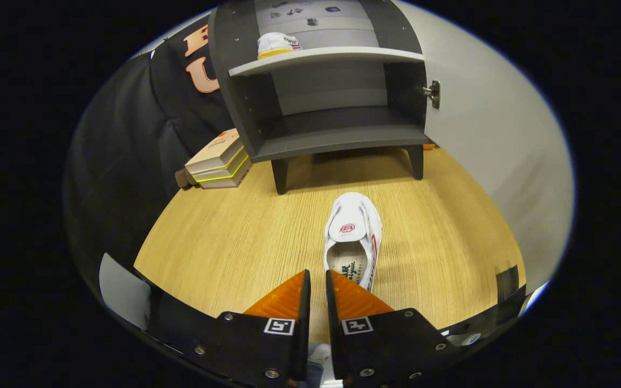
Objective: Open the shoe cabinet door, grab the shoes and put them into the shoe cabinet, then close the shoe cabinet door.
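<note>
A white canvas shoe (354, 237) with red trim lies on the wooden floor (224, 242), toe pointing at the cabinet. My gripper (318, 276) has closed at the shoe's heel. One finger sits inside the opening and the other outside, with the shoe's left side wall pinched in the narrow gap. The grey shoe cabinet (326, 97) stands beyond on short legs, its door (483, 124) swung open to the right. A second white shoe (277, 44) rests on the upper shelf (332, 55). The lower shelf (343, 134) is bare.
A stack of boxes (219, 161) sits on the floor left of the cabinet, against the black cloth wall. The open door spans the right side, with its hinge (433, 92) at the cabinet's edge.
</note>
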A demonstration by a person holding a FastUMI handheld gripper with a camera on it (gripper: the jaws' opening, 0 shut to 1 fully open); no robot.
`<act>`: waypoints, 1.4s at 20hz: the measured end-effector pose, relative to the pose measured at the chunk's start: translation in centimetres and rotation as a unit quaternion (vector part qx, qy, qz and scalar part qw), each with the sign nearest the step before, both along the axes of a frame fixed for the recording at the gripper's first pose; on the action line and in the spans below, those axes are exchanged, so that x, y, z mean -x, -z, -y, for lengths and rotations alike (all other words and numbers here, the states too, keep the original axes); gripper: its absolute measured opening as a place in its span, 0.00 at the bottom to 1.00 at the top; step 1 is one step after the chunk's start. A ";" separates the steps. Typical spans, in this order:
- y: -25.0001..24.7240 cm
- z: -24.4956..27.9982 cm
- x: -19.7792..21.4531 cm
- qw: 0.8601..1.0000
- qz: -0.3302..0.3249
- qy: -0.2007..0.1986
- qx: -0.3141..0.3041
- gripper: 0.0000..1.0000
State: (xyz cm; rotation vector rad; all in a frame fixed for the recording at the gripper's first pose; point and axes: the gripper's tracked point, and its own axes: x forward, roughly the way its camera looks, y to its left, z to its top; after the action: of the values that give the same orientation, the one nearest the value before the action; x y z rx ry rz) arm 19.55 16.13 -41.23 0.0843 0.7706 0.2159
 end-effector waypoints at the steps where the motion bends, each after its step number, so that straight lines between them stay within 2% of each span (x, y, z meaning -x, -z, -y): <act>1: 0.8 0.0 -0.4 1.000 -0.004 0.001 0.003 0.18; 7: 4.5 -1.0 -2.8 1.000 -0.028 -0.003 0.009 0.20; 12: 6.2 -1.3 -6.3 0.999 -0.013 -0.001 0.032 0.21; 16: 6.7 -1.2 -8.3 1.000 0.005 0.015 0.026 0.10; 19: 6.7 -1.0 -8.4 1.000 0.014 0.021 0.017 0.03; 23: 6.1 -0.6 -8.2 0.999 0.021 0.005 0.046 0.02; 26: 4.3 -1.0 -7.5 0.999 0.029 0.001 0.017 0.00; 28: 3.5 -0.6 -6.8 0.999 0.028 -0.004 0.022 0.00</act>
State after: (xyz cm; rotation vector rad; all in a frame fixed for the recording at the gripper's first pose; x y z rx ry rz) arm 26.38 16.74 -44.77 0.0333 0.7205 0.2089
